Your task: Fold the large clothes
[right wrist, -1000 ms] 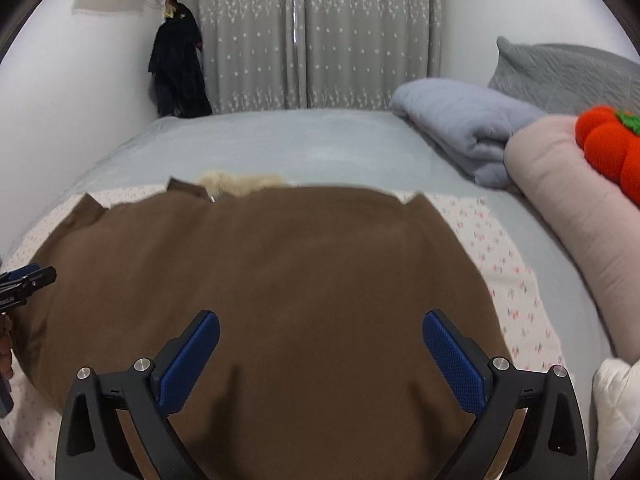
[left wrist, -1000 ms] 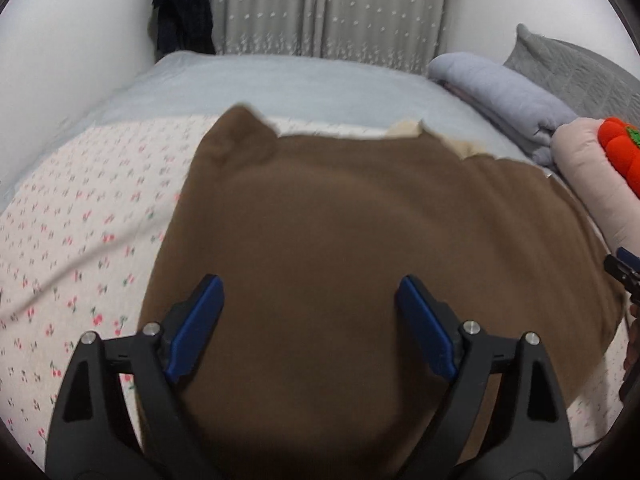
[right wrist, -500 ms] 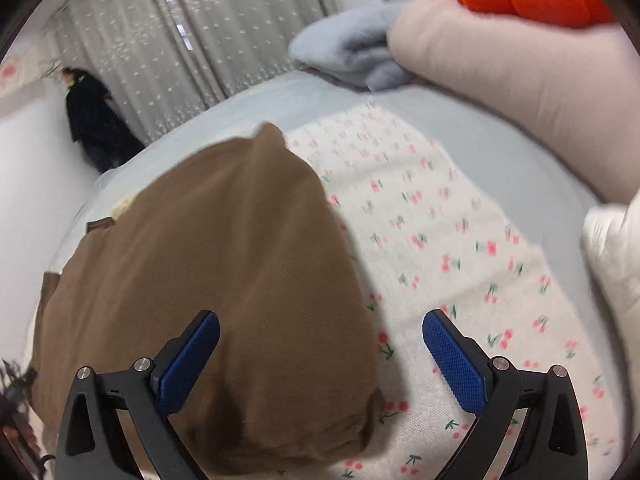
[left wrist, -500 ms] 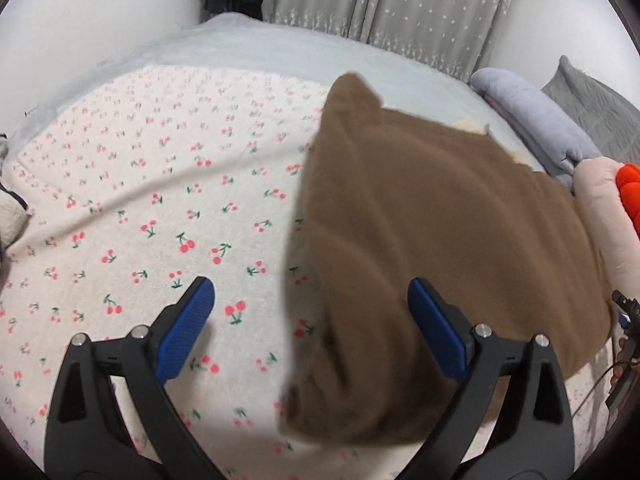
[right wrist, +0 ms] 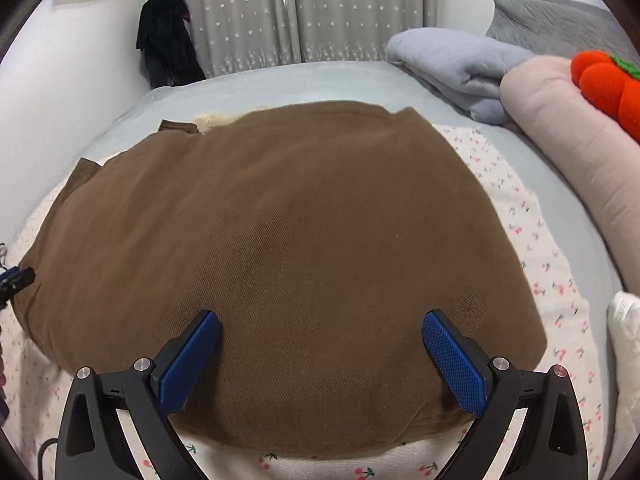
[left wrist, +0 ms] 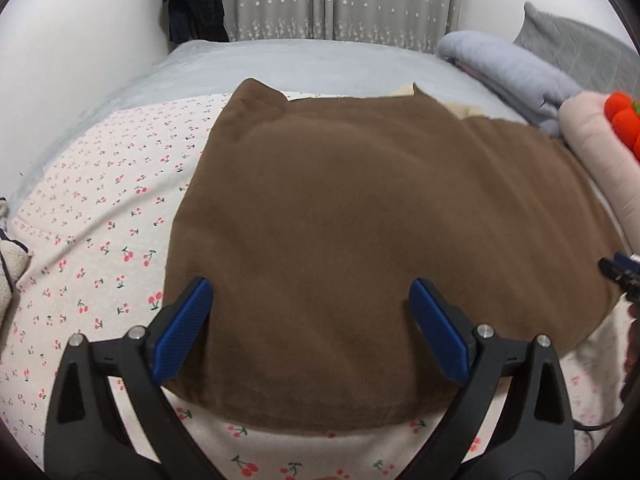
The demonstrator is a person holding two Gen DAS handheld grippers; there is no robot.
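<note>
Both tongs gape wide and empty over the brown garment (left wrist: 360,220), which lies flat on the cherry-print sheet (left wrist: 100,240) ahead of them. The left tongs (left wrist: 310,322) alone catch a beige cloth (left wrist: 10,272) off to their left; the right tongs (right wrist: 320,346) alone show a white pillow (right wrist: 626,340) to their right. Half a second ago each pair pointed outward past the garment's edge; now both face it squarely.

A home bedroom: bed (left wrist: 320,60) with pillows (right wrist: 560,24), starred curtains (right wrist: 300,12) behind.
</note>
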